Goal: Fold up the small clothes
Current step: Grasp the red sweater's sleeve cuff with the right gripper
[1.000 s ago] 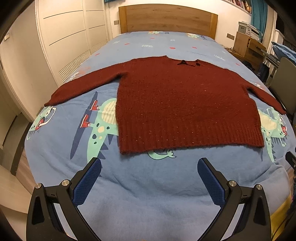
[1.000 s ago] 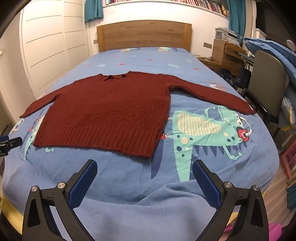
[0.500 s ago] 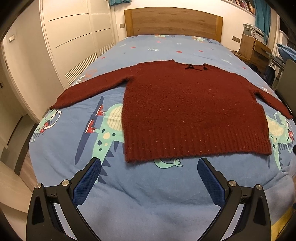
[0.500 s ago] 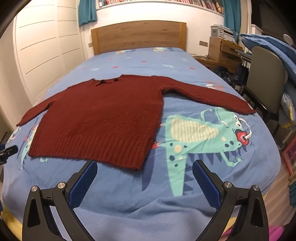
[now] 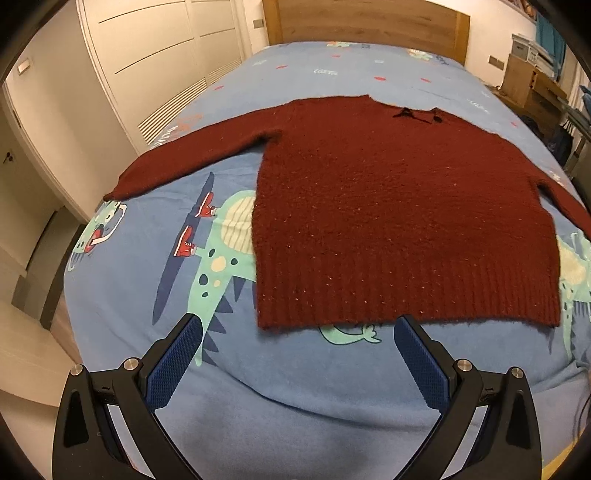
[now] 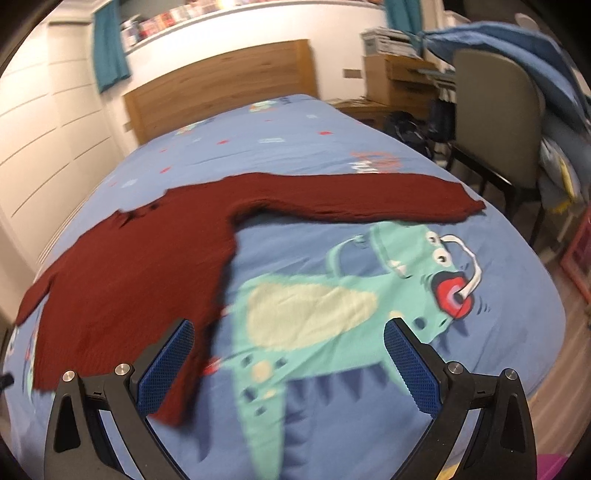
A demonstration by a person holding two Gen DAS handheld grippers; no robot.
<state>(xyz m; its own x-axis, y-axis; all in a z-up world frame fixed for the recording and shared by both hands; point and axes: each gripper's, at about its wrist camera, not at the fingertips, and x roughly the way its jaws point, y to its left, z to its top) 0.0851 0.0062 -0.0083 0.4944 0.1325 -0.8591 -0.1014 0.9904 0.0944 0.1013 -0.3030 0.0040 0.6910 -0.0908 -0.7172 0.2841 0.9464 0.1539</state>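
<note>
A dark red knitted sweater (image 5: 399,206) lies flat on the bed, sleeves spread out to both sides and collar toward the headboard. My left gripper (image 5: 297,328) is open just short of the ribbed hem, near its left corner, with nothing between the blue pads. In the right wrist view the sweater (image 6: 125,288) fills the left half and its right sleeve (image 6: 354,197) stretches across toward the bed's right side. My right gripper (image 6: 288,330) is open above the sheet beside the sweater's right edge, its left pad over the knit. This view is blurred.
The bed (image 5: 258,398) has a blue sheet with green dinosaur prints and a wooden headboard (image 5: 369,18). White wardrobe doors (image 5: 155,55) stand on the left. A grey chair (image 6: 491,122), a wooden desk (image 6: 399,77) and piled blue bedding stand on the right.
Both grippers have moved closer to the sweater. The right one has swung right and forward, now facing the right sleeve. The sweater lies as before.
</note>
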